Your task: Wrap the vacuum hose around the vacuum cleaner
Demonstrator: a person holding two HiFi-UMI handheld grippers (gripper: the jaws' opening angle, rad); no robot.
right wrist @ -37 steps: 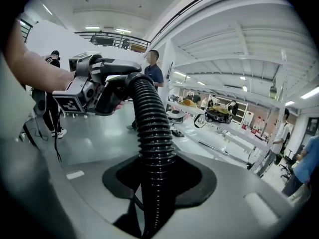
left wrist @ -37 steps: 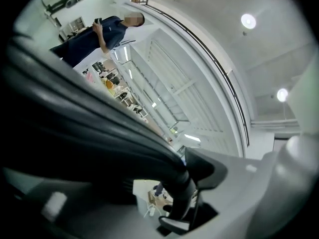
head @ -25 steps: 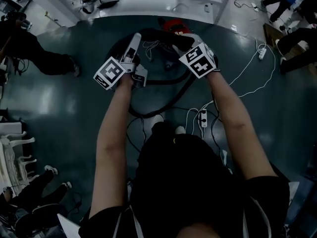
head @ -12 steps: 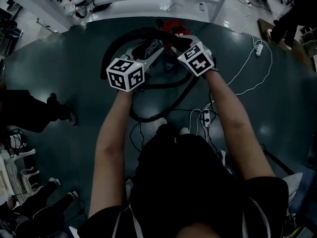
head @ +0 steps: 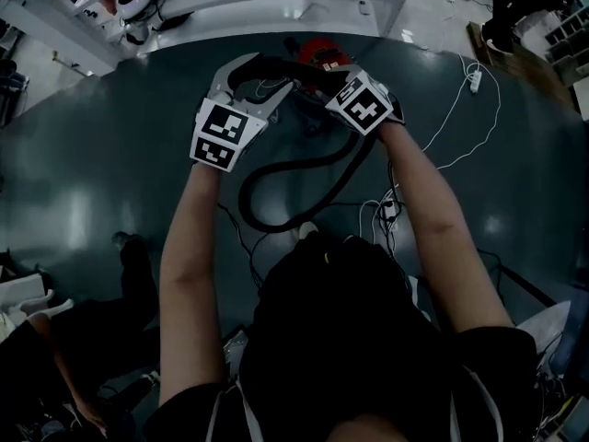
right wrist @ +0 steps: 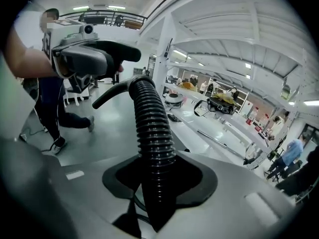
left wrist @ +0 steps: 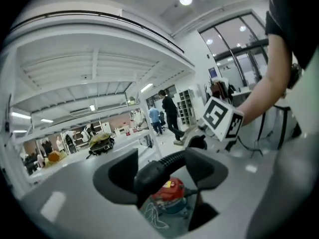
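Black ribbed hose [right wrist: 152, 133] sits clamped in the right gripper [right wrist: 159, 182]. Ahead, the left gripper [left wrist: 162, 176] has just been opening its jaws, which stand slack around the hose's smooth cuff [left wrist: 149, 177]. Beyond, the red vacuum [left wrist: 169, 192] waits, with the hose looped on the floor [head: 138, 182], unwrapped. That slack hold could let the cuff slip and the loop spring away.
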